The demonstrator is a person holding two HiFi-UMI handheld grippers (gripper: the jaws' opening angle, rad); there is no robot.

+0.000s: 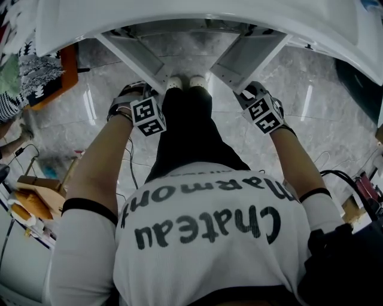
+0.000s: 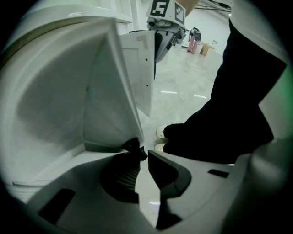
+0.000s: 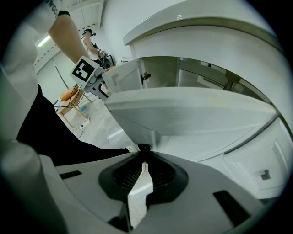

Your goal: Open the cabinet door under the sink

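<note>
"Chateau Marmont" on the white T-shirt

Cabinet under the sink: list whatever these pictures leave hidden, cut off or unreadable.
- Grey inside of the white cabinet: head view, the white sink top overhangs it; only a strip shows.
- Left door's small black knob: left gripper view, the left gripper clamps and mostly covers it.
- Right door's small black knob: right gripper view, only its tip clears the right gripper.

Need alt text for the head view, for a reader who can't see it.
The left white cabinet door and right white cabinet door stand swung open under a white sink counter, held by the left gripper and right gripper. Black trousers and white shoes show between.
</note>
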